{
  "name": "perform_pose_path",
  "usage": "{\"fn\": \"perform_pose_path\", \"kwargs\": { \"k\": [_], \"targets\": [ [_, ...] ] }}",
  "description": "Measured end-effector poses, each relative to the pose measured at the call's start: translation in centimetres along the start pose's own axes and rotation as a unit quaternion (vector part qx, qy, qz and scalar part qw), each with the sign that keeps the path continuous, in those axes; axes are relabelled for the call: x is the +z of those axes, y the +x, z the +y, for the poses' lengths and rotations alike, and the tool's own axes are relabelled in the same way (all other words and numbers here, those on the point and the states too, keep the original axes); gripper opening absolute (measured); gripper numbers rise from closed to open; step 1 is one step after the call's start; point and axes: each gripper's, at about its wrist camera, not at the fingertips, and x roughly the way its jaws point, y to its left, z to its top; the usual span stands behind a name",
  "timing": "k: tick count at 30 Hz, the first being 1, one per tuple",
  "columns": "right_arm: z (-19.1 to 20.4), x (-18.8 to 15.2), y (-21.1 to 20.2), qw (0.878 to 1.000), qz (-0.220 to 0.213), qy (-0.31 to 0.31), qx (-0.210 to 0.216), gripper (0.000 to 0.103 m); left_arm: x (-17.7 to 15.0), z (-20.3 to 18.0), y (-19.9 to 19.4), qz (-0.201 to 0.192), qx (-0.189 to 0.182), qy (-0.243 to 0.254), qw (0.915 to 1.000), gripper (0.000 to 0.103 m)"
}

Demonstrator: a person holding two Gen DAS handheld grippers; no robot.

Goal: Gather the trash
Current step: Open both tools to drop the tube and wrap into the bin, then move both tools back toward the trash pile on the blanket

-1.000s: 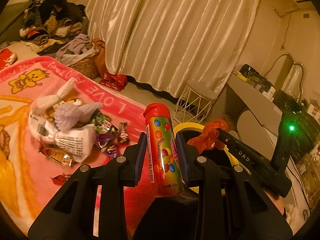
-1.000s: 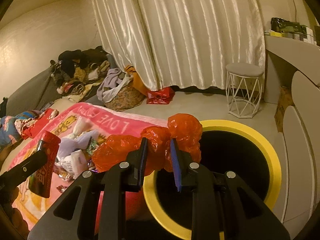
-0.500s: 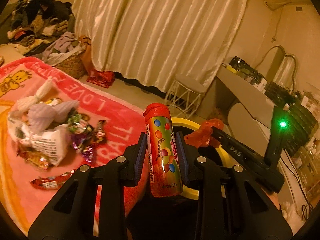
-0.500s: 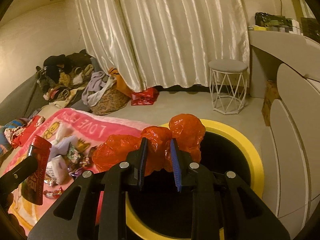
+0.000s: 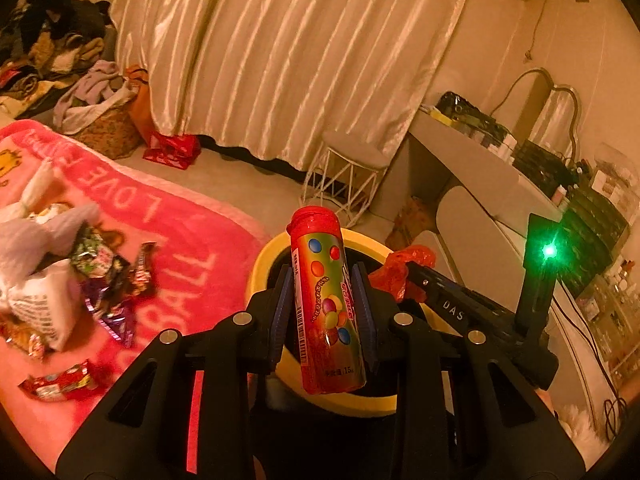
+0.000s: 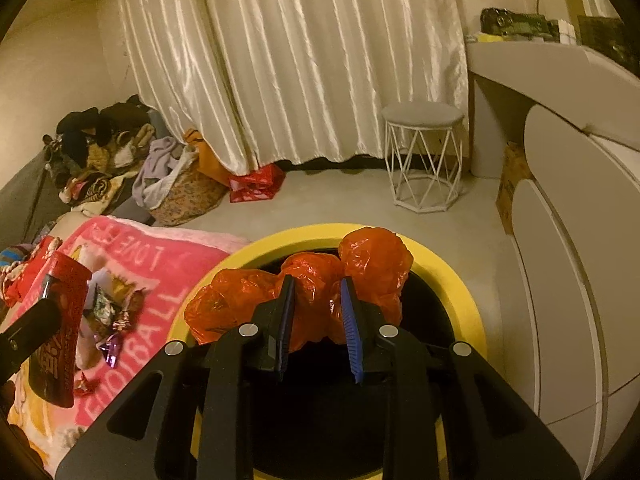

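We grip the red candy tube [image 5: 326, 312] upright in our left gripper [image 5: 323, 312], over the yellow-rimmed bin [image 6: 448, 276]; our right gripper [image 6: 316, 320] clamps the crumpled red plastic bag [image 6: 312, 292] above the same bin; wrappers [image 5: 108, 280] lie on the pink blanket [image 5: 192, 264].

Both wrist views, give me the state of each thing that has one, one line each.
Left gripper: shut on candy tube.
Candy tube: upright, cap on, above the bin.
Right gripper: shut on red plastic bag.
Red plastic bag: crumpled, above the bin.
Bin: open.
Wrappers: loose on pink blanket.
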Motion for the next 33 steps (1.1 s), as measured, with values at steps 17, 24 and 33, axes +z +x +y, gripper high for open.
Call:
{"fn": "perform_pose_path", "kwargs": {
  "k": [17,24,33],
  "targets": [
    [-3.4,-0.5,0.5,0.997,0.013,0.069,-0.007,0.059,0.4,0.8,5.9,0.055,-0.018,-0.013,0.9983,0.076],
    [-1.3,-0.3,-0.1,0.999,-0.004,0.047,0.02,0.067,0.5,2.6,2.5,0.018,0.028,-0.021,0.9992,0.09],
    [3.7,-0.5,-1.1,0.997,-0.011,-0.007,0.076,0.072,0.6,5.7,-2.1,-0.027,0.081,-0.034,0.9958,0.09]
  ]
}}
